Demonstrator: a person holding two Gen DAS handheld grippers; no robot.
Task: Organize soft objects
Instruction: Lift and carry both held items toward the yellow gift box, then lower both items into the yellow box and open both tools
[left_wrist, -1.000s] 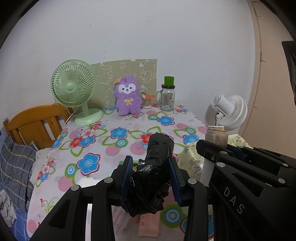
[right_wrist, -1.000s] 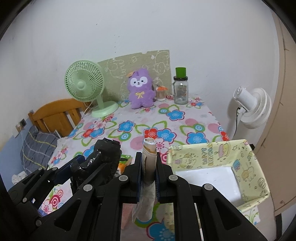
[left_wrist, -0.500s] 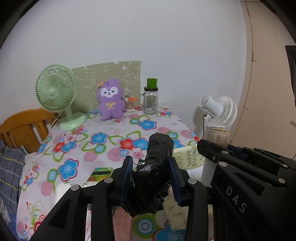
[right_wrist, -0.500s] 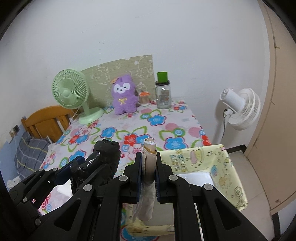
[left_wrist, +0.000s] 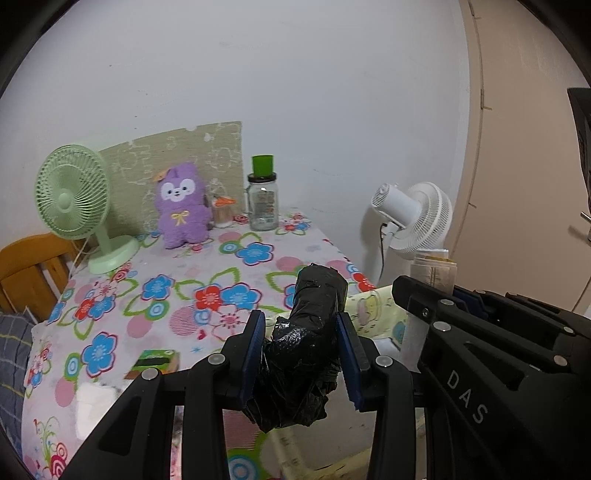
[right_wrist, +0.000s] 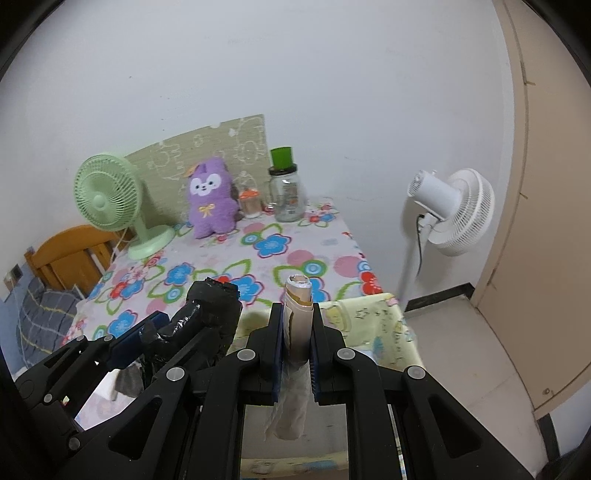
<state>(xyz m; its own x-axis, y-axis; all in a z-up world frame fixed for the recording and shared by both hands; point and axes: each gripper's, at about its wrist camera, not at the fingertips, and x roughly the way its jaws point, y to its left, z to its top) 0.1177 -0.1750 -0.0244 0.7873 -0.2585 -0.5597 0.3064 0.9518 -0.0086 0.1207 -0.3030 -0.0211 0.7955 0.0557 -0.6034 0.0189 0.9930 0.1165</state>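
My left gripper (left_wrist: 301, 334) is shut on a black plastic-bag roll (left_wrist: 312, 332), held upright above the table's right edge. My right gripper (right_wrist: 298, 332) is shut on a beige paper-wrapped roll (right_wrist: 297, 321), which also shows in the left wrist view (left_wrist: 432, 273). Both hang over a yellow patterned fabric box (right_wrist: 373, 325) with a white inside, standing beside the table. The black roll also shows at the left of the right wrist view (right_wrist: 203, 314). A purple plush toy (left_wrist: 181, 206) sits at the table's back.
The table has a flowered cloth (left_wrist: 166, 295). On it stand a green desk fan (left_wrist: 74, 199), a glass jar with green lid (left_wrist: 263, 199), a small orange-lidded jar (left_wrist: 223, 212) and a green packet (left_wrist: 155, 363). A white floor fan (right_wrist: 454, 214) stands right. A wooden chair (left_wrist: 29, 273) is left.
Both grippers have swung right with their rolls still held. The table has slid left in view, and the yellow box now lies directly below the grippers.
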